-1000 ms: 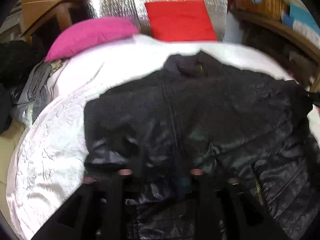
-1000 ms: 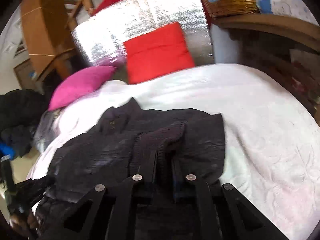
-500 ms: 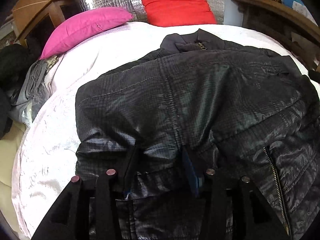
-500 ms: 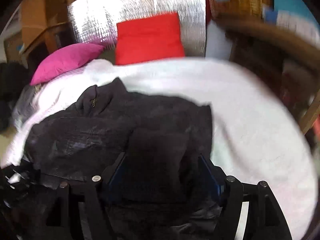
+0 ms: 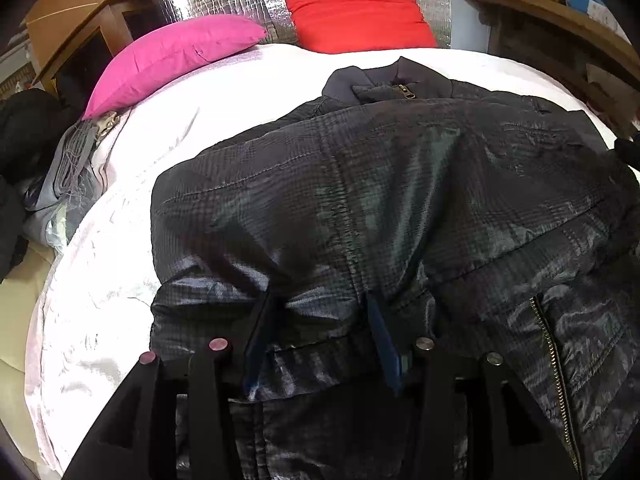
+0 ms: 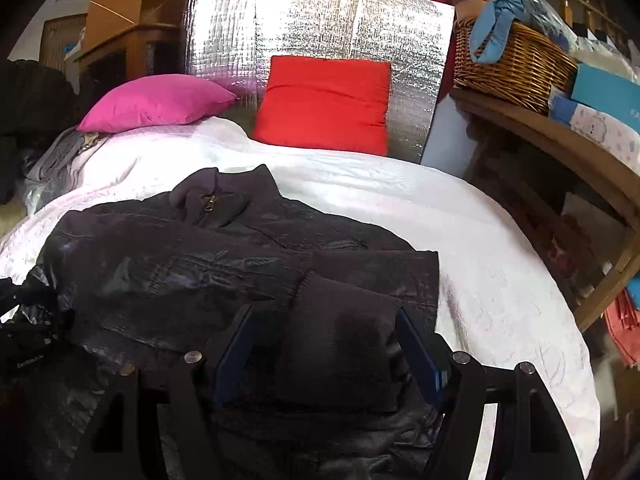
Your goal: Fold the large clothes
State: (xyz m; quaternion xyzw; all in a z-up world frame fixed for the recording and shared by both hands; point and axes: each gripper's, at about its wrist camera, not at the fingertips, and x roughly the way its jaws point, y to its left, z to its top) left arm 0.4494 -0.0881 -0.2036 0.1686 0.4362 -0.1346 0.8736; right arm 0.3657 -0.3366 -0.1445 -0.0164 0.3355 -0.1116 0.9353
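A large dark shiny jacket (image 5: 400, 200) lies on the white bedspread (image 5: 100, 300), collar and zip pull toward the pillows. My left gripper (image 5: 320, 320) is open, its fingers resting on a sleeve folded over the jacket's left side. In the right wrist view the same jacket (image 6: 180, 264) shows with a ribbed cuff (image 6: 344, 328) folded onto its right side. My right gripper (image 6: 324, 332) is open, its blue-padded fingers on either side of that cuff, apart from it. The left gripper (image 6: 28, 332) shows at the left edge there.
A pink pillow (image 5: 168, 56) and a red cushion (image 5: 356, 8) lie at the bed head against a silver foil panel (image 6: 320, 20). A wicker basket (image 6: 516, 64) stands on a wooden shelf at right. Grey and dark clothes (image 5: 52, 176) are piled off the bed's left edge.
Both grippers were shut on jacket fabric a second ago and have opened, leaving the sleeves folded on the jacket. The left has lowered closer to the jacket.
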